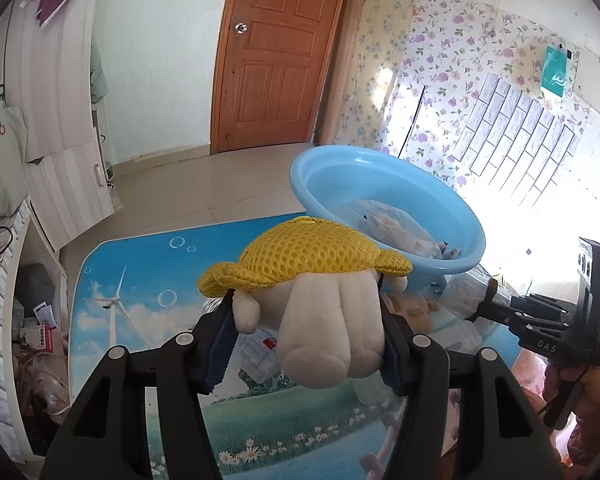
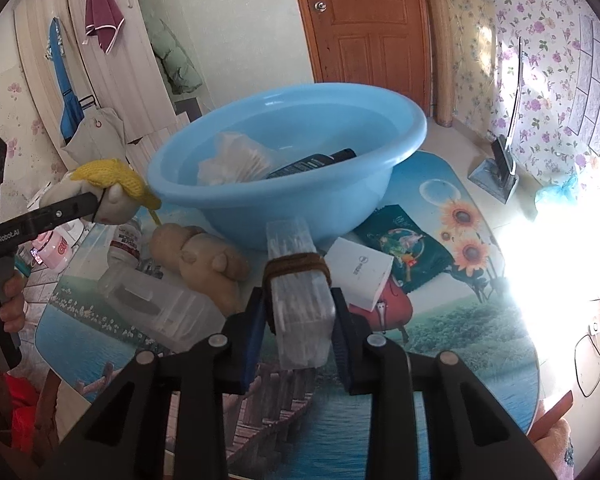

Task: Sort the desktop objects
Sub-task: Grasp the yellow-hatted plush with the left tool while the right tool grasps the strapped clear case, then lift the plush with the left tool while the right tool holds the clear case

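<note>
Left gripper (image 1: pixel 308 344): jaws pinching a cream plush toy with a yellow knitted mesh hat (image 1: pixel 320 300), held up off the worktop. Blue pads press both sides of the toy's body. The hat end points toward the light blue round plastic basin (image 1: pixel 384 204), near its rim. From the right wrist view the same toy (image 2: pixel 108 192) hangs just left of the basin (image 2: pixel 288 172), clear of the surface.

Right gripper (image 2: pixel 300 320): jaws pinching a clear plastic packet of white sticks bound with a brown band (image 2: pixel 296 292), also lifted. Packet runs lengthwise between the jaws, its far end just in front of the basin wall. In the left wrist view that gripper (image 1: pixel 488 300) comes in from the right, below the basin rim.

Basin sits on the round worktop with a printed landscape cover (image 2: pixel 460 320). Inside it: a crumpled clear plastic bag with white contents (image 2: pixel 236 160) and a dark flat rectangular object (image 2: pixel 312 164) leaning on the inner wall.

On the worktop:
- tan plush bear (image 2: pixel 200 256) lying near the basin base
- clear plastic lidded box (image 2: pixel 160 304) left of the bear
- clear plastic bottle with a red-and-white label (image 2: pixel 126 240) lying behind the box
- white card box (image 2: pixel 360 272) just right of the packet
- dark green printed pouch (image 2: pixel 404 240) beside the white box
</note>
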The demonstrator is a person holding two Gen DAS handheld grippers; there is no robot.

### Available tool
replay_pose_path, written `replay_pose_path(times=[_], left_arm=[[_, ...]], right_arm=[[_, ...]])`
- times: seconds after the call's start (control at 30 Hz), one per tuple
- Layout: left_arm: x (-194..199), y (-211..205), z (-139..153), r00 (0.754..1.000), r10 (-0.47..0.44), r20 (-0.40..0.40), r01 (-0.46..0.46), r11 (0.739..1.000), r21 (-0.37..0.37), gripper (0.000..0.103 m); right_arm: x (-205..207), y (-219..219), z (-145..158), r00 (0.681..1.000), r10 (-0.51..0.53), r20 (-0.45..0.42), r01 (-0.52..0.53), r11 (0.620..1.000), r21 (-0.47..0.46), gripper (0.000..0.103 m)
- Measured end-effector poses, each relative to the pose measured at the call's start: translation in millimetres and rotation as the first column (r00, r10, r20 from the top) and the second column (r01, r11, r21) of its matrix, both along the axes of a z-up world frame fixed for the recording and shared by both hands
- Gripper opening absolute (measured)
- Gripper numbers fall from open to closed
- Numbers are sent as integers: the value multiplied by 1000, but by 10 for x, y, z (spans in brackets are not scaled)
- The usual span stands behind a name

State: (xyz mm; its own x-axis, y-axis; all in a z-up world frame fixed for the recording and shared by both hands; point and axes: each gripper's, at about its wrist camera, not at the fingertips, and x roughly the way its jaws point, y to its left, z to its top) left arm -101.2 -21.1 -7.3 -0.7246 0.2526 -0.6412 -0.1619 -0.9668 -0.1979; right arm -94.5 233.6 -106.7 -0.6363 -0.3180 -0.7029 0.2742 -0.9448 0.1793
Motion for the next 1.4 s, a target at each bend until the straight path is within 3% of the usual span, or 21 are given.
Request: replay_pose_path(times=[0.43,0.57,0.83,1.03,1.17,1.4], left_arm=[[638,26,34,999,-19,31,19,999,27,59],[800,101,-55,998,-34,53,35,999,-7,60],[786,152,-407,985,-35,167,43,998,-47,62],[803,184,-471,985,-40,170,51,997,-62,66],[781,214,-556,977,-56,205,69,996,-56,76],[732,223,-698,968,-60,244,74,996,-49,77]], right_arm=[[261,109,83,999,-26,-29,26,1000,2,30],[325,162,58,999,-30,-21,29,999,-14,30],[362,146,-38,1000,-13,0,13,1000,6,30],[357,106,-75,1000,7,13,-7,1000,11,30],[347,94,-105,1000,8,27,-9,1000,10,33],[326,58,-147,999,14,36,-15,1000,16,34]])
